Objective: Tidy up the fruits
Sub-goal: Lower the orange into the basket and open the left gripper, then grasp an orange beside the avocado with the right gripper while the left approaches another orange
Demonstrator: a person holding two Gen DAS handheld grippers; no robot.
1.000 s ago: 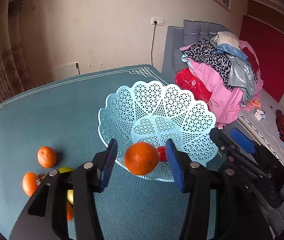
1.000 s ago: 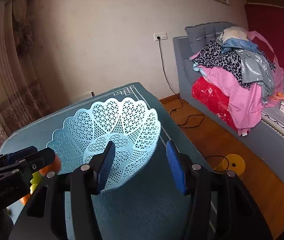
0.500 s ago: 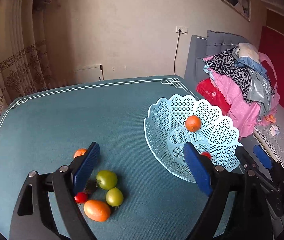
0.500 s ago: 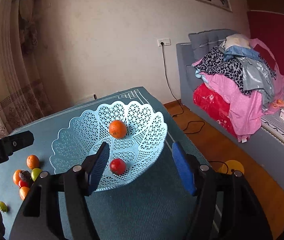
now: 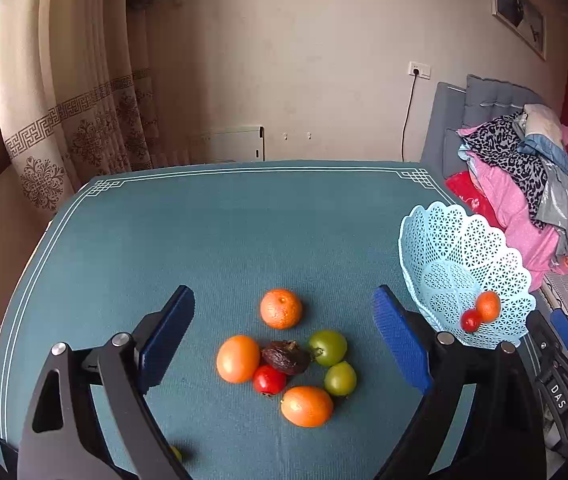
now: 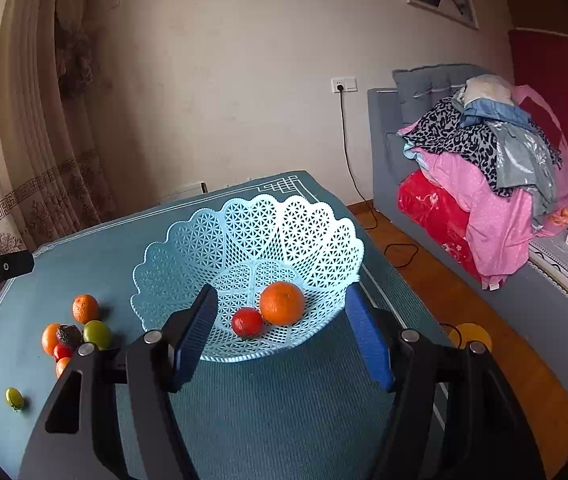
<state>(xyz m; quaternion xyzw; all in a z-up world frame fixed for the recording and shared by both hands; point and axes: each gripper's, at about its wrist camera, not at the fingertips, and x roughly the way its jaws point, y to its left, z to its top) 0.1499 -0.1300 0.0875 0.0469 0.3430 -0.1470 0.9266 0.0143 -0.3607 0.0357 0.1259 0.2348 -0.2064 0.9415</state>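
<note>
A light blue lattice basket [image 6: 204, 248] [image 5: 435, 240] stands on the teal table and holds an orange [image 6: 282, 303] and a red tomato [image 6: 247, 321]. A cluster of loose fruit lies on the table: a mandarin [image 5: 281, 308], two oranges [image 5: 238, 359] [image 5: 306, 406], two green tomatoes [image 5: 328, 347] [image 5: 340, 378], a red tomato [image 5: 269, 379] and a dark shrivelled fruit [image 5: 285, 357]. My left gripper [image 5: 284, 338] is open and empty above the cluster. My right gripper [image 6: 280, 336] is open and empty, just in front of the basket.
A small green fruit [image 6: 14, 398] lies alone near the table's near left edge. A bed piled with clothes [image 6: 491, 168] stands to the right of the table. Curtains [image 5: 84, 128] hang at the back left. A yellow object [image 6: 471, 336] lies on the floor.
The orange left my left gripper and now rests in the basket by the red tomato. My left gripper opened wide and moved left over the fruit cluster. The right gripper drew back slightly.
</note>
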